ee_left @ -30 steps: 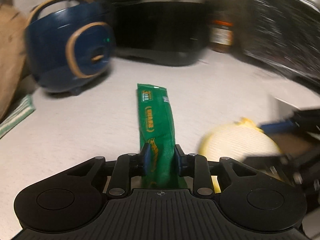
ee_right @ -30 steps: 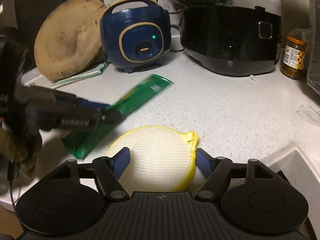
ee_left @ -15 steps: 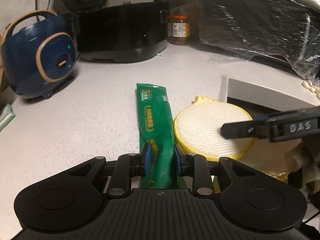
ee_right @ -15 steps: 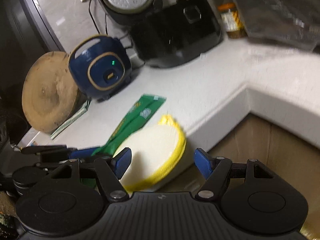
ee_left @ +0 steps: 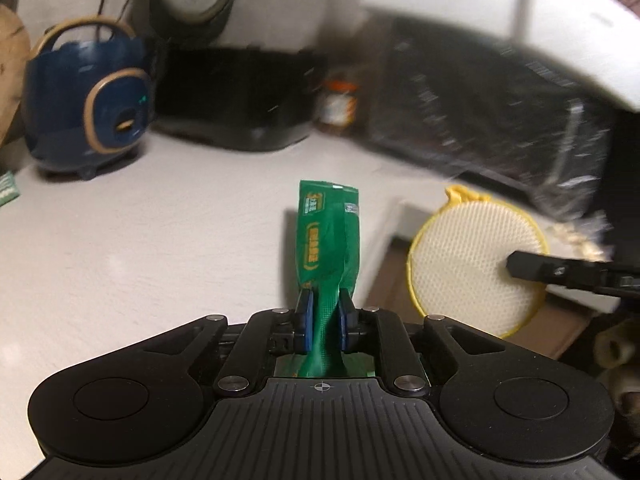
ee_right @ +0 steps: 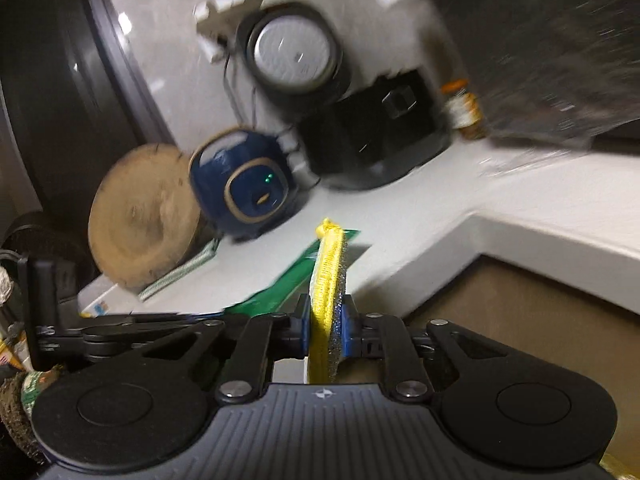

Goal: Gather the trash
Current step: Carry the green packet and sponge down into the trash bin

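My left gripper (ee_left: pixel 323 316) is shut on a long green wrapper (ee_left: pixel 326 240) and holds it lifted above the white counter (ee_left: pixel 160 248). My right gripper (ee_right: pixel 326 330) is shut on a round yellow-edged mesh scrub pad (ee_right: pixel 326 280), seen edge-on and held clear of the counter edge. In the left wrist view the pad (ee_left: pixel 468 264) hangs to the right, past the counter corner, with a right gripper finger (ee_left: pixel 560 272) across it. In the right wrist view the green wrapper (ee_right: pixel 280 288) shows behind the pad.
A navy rice cooker (ee_left: pixel 92 112), a black cooker (ee_left: pixel 236 100) with a grey lid, a jar (ee_left: pixel 338 106) and a black plastic-wrapped appliance (ee_left: pixel 480 120) line the back. A round wooden board (ee_right: pixel 140 216) leans at left. Brown cardboard (ee_right: pixel 520 320) lies below the counter edge.
My right gripper has shut on the scrub pad and lifted it off the counter, turning it edge-on. My left gripper has raised the green wrapper; both views have swung.
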### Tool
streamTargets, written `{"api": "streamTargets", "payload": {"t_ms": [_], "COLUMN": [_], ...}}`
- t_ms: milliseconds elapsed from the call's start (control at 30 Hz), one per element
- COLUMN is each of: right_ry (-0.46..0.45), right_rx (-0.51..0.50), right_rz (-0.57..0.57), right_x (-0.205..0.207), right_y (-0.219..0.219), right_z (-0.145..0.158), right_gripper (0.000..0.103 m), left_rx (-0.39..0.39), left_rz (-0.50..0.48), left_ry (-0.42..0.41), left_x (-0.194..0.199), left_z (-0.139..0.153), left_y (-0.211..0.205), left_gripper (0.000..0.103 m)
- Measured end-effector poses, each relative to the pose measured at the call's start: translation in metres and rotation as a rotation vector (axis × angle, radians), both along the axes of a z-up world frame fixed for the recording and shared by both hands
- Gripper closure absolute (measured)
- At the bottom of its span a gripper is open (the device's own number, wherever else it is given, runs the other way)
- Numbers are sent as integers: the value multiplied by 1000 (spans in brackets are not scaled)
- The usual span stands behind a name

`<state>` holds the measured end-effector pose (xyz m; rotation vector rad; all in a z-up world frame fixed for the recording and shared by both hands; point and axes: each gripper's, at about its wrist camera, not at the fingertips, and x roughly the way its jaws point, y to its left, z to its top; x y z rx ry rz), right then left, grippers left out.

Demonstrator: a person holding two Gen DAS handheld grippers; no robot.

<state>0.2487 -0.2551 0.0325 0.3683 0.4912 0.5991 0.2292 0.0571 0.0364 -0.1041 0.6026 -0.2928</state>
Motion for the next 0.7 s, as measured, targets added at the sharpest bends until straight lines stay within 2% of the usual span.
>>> {"api": "streamTargets", "payload": {"t_ms": [67,133,233,300,367,533,600,700], "right_ry": [-8,-6,7,30,70,161,187,234], "right_rx": [1,-7,-68,-109,-144,-121,-108,-97], "right_rz": [-68,-139,-261,-321,-377,-433,-436,-416], "right_x": [-17,-32,-53,-63,-69,-73,-68,-60], "right_y": [-21,-41,-64,-77,-90,-119,-123,-122], "right_z": [-7,-19,-41,-56,-72,-105,-118,-137], "right_gripper": [89,89,89,89,89,89,89,89], "left_rx": [-54,-116,-190,-223,-251,-290,-298,-306], "left_rz": [-38,-105,-199,-243,-252,-164,-98,23], "left_ry": [-29,-23,59,174,322,713,811,864], "left_x": [-19,-35,-45,-42,-29,12,27,46], "left_z": [-3,-12,-46,-80,-120,-227,-264,-306], "left_y": [-12,-29,-57,-76,-91,-113,-117,-124], "left_gripper": [88,88,88,88,88,88,88,88]}}
